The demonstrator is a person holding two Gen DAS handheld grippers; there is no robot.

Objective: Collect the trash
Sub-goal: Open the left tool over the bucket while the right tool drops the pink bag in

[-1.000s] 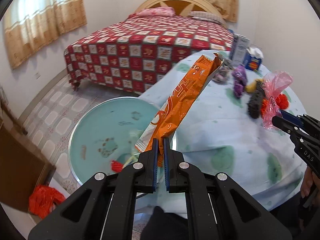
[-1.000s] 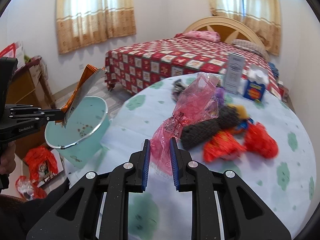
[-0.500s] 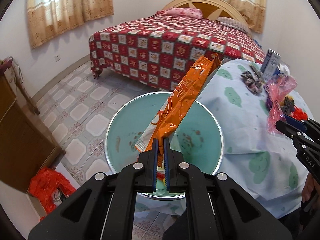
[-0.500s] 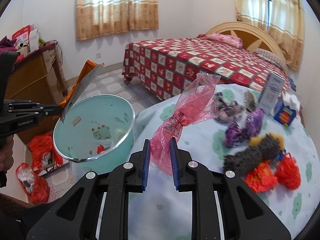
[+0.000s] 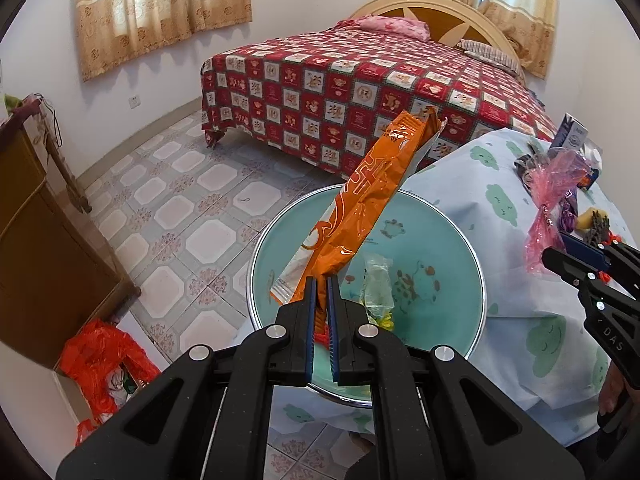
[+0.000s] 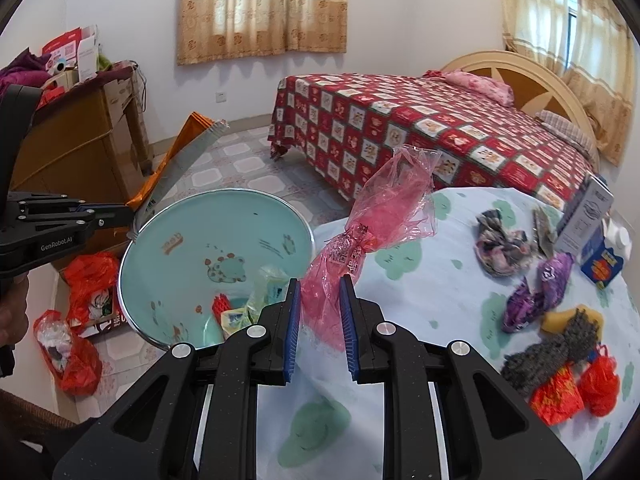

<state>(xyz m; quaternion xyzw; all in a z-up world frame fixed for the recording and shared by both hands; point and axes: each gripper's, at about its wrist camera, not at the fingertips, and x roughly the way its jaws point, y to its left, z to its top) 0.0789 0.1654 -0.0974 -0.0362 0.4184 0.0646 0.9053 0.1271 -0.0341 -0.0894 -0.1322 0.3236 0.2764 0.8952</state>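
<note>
My left gripper is shut on an orange snack wrapper, which stands up over the teal basin. The basin sits beside the round table and holds several scraps. My right gripper is shut on a crumpled pink plastic bag, held above the table edge just right of the basin. In the left wrist view the right gripper and its pink bag show at the right. In the right wrist view the left gripper and the wrapper are at the left.
On the light blue tablecloth lie purple wrappers, a dark scrubber, red wrappers, crumpled paper and cartons. A bed stands behind. A wooden cabinet and red bags are on the left floor.
Both grippers have swung left from over the table toward the basin, each keeping its hold. The basin now lies under the orange wrapper, and the pink bag has come to its rim.
</note>
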